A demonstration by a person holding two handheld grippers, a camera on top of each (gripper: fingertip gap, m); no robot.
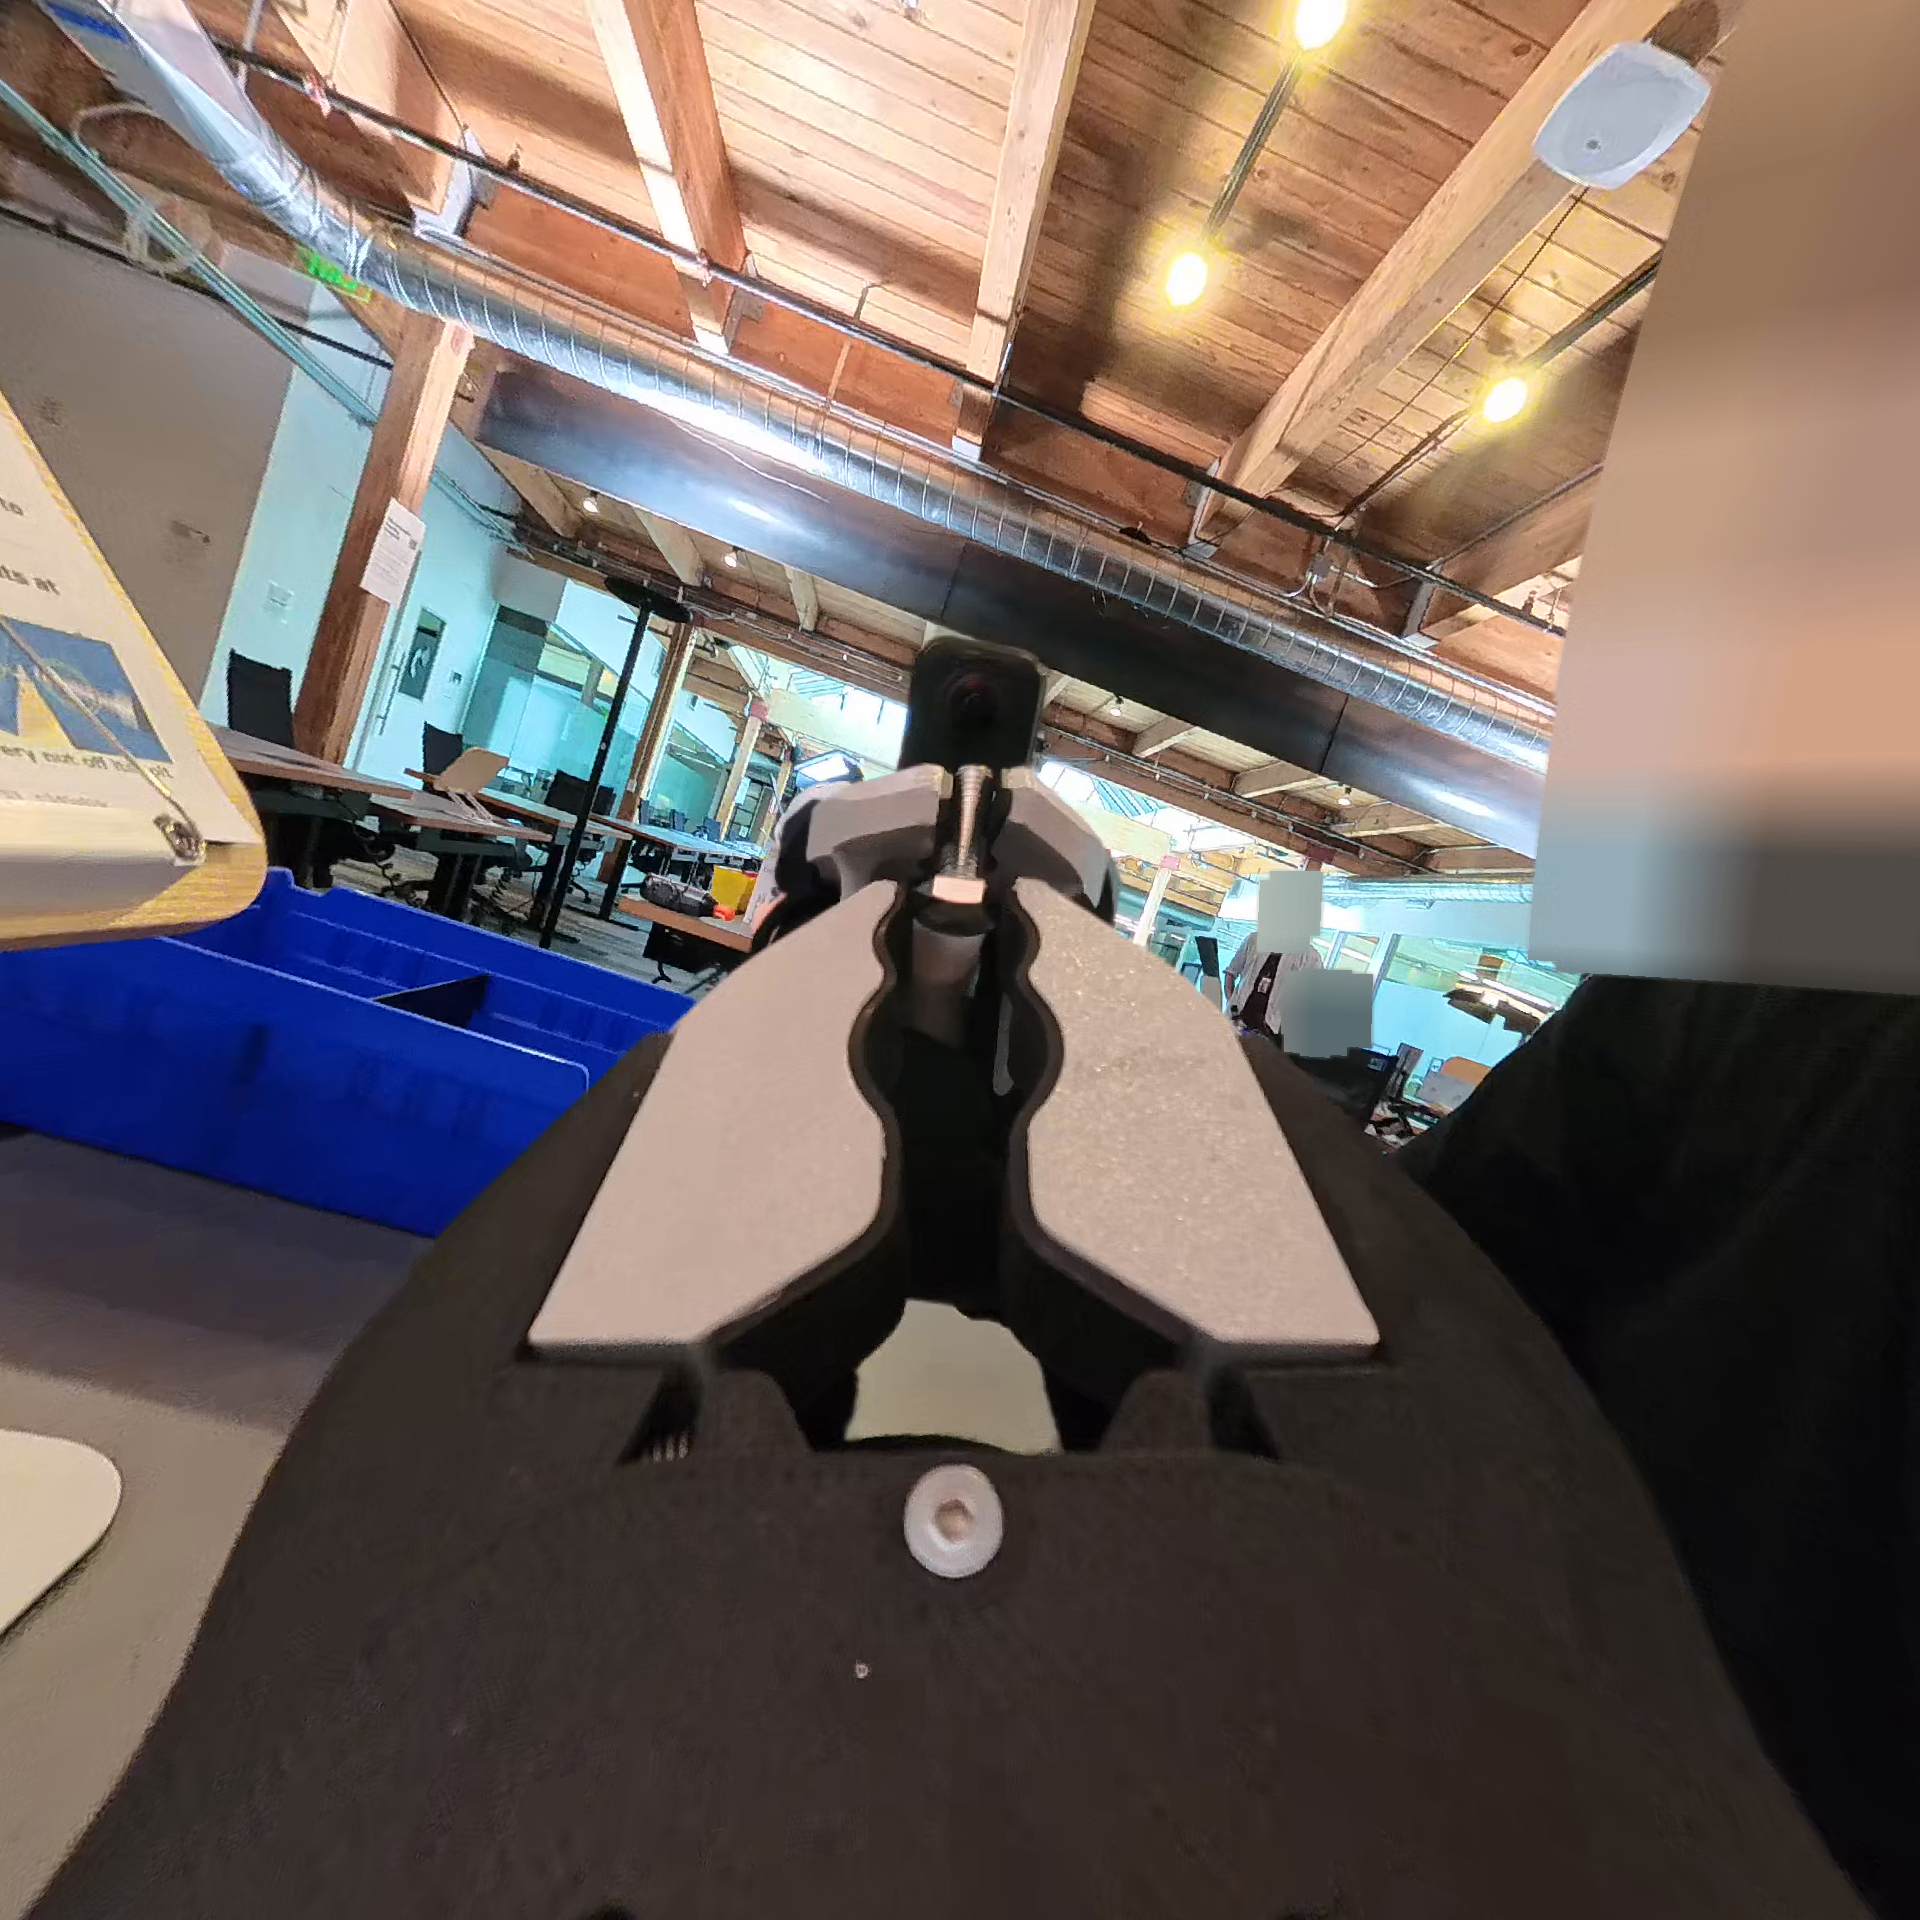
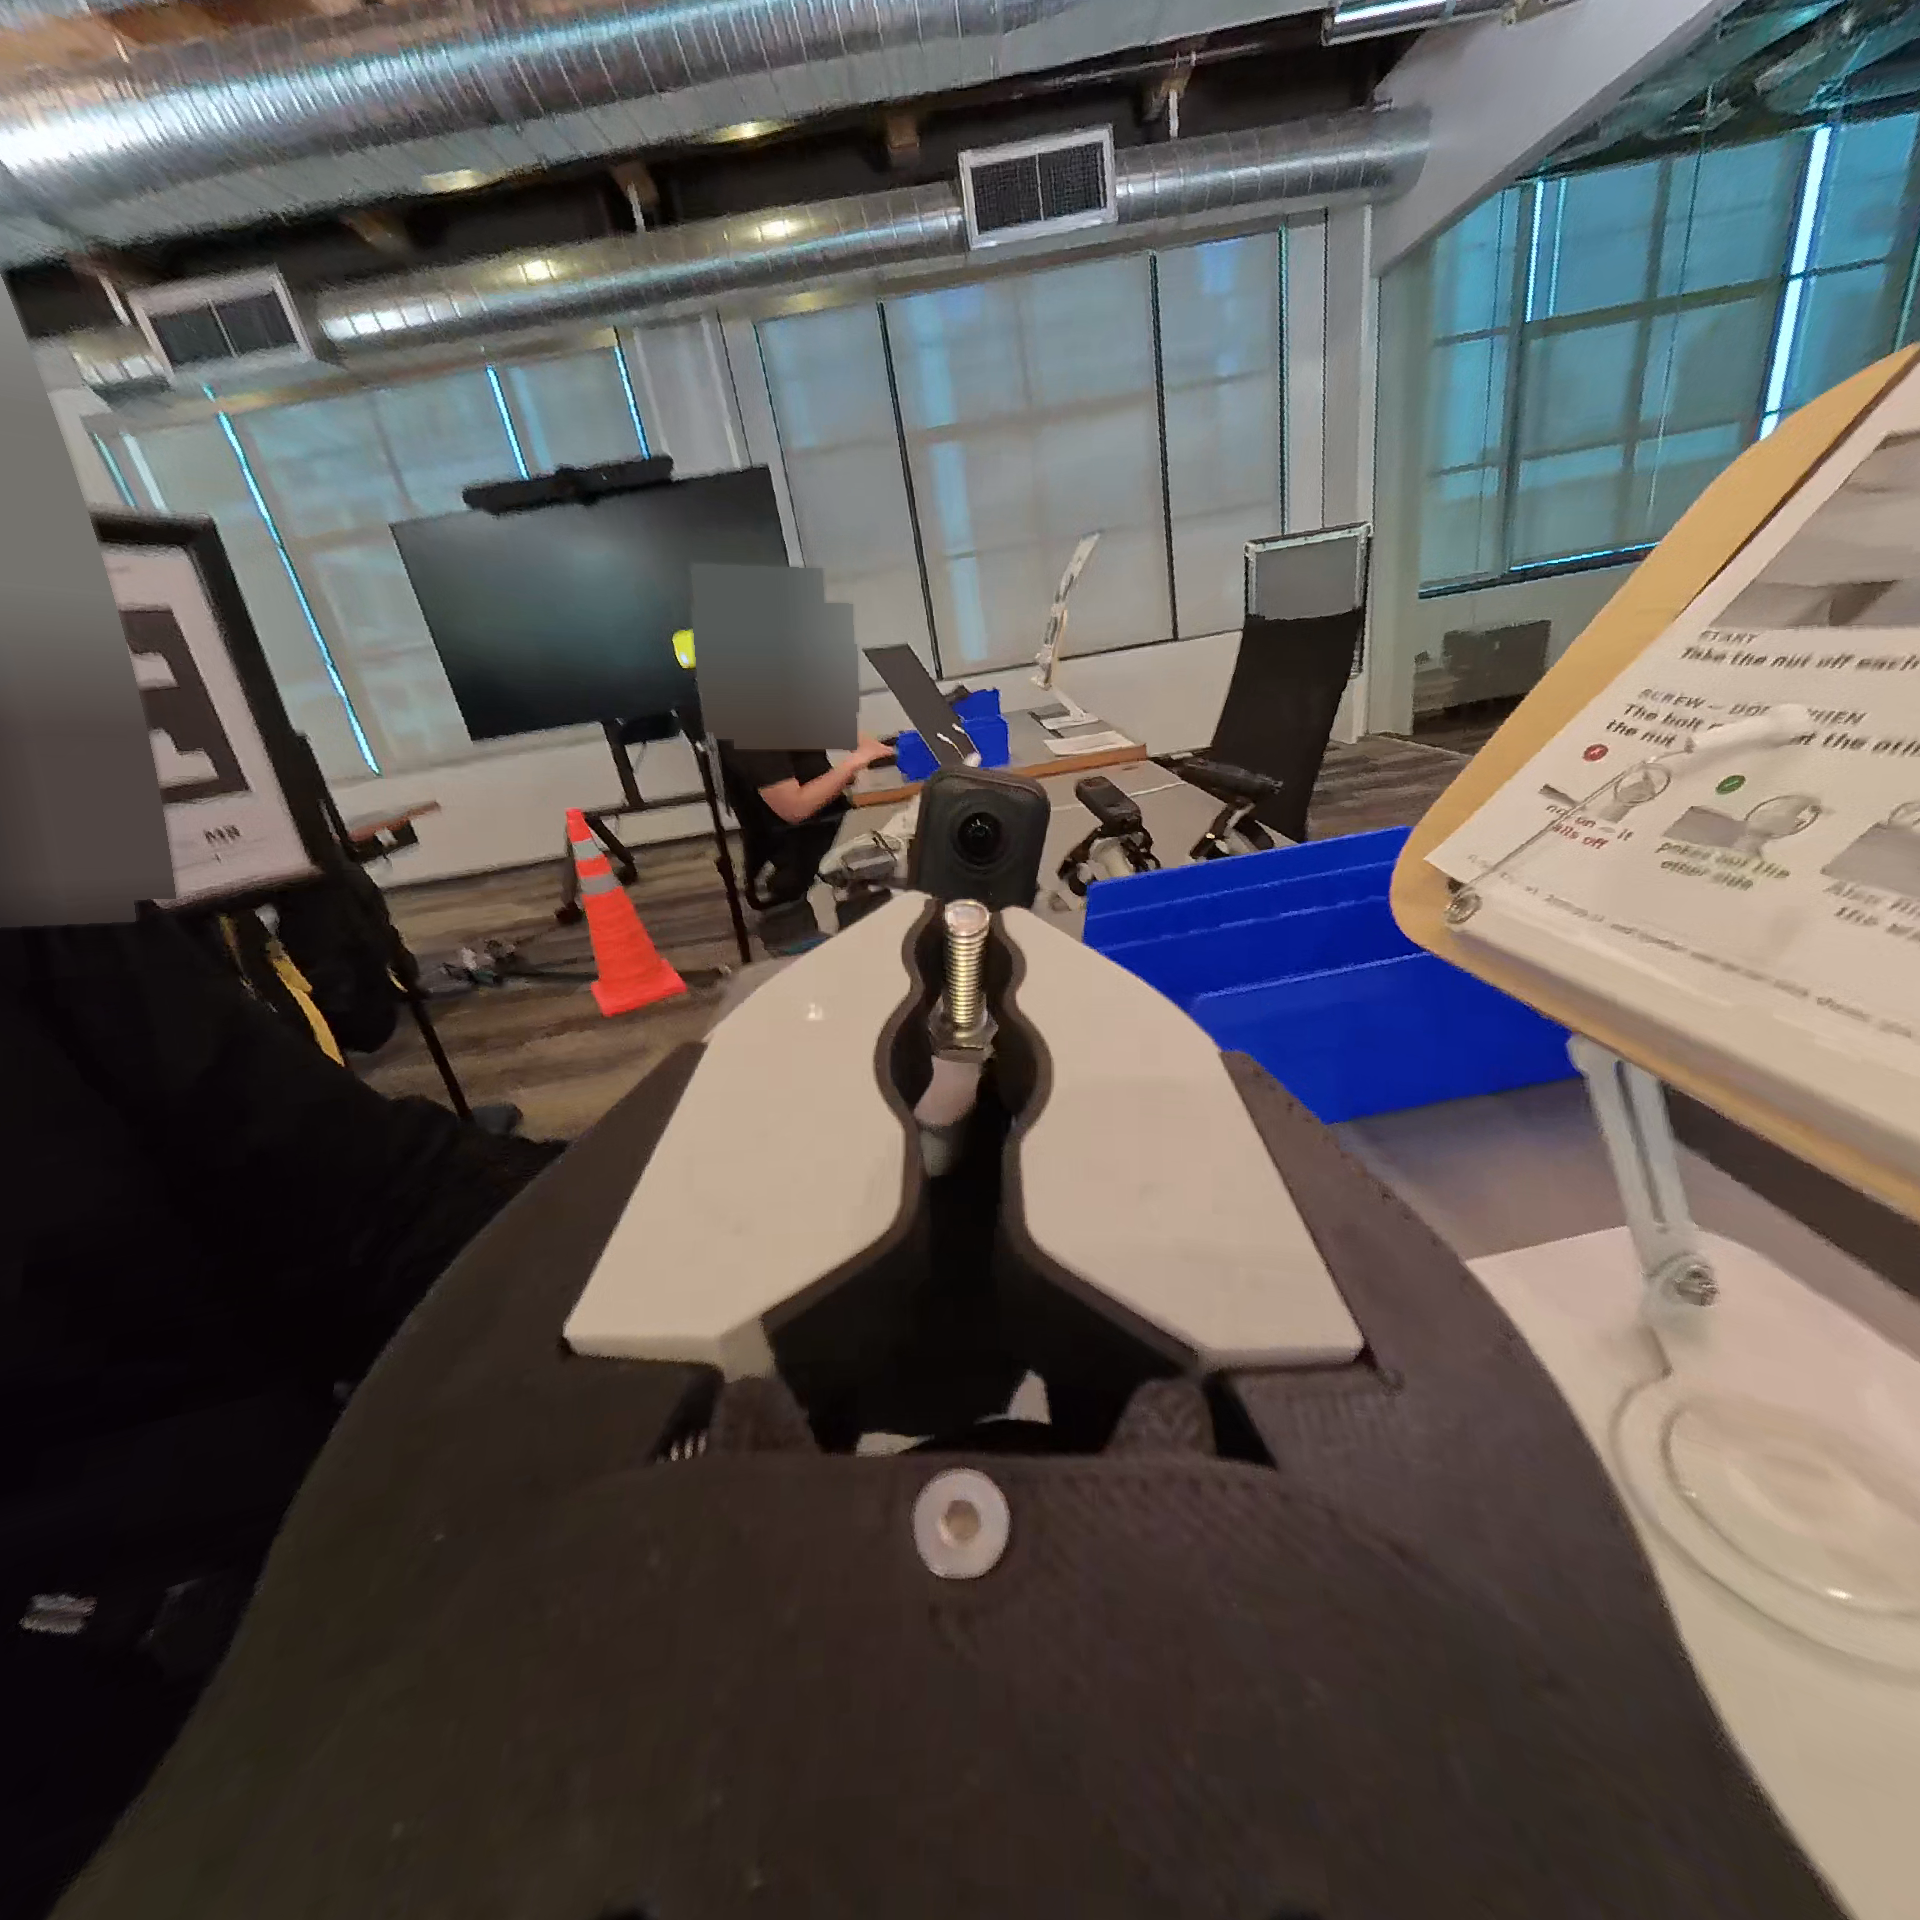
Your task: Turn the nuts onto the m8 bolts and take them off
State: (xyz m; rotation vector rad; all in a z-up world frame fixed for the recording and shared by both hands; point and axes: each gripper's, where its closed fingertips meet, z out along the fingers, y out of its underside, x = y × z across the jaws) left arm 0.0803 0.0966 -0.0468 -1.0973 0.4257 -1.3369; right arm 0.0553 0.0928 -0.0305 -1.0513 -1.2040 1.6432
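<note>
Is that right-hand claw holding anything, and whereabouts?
Yes: the bolt, pinched on its threaded shaft near the free end; the nut sits farther down.

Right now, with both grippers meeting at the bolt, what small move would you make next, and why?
Probably twist the right gripper about the axis of the bolt while the left gripper holds steady. Right's fingertips close on the bare thread, and left's tips appear to pinch the nut low on it, so counter-rotation would move the nut.
</note>
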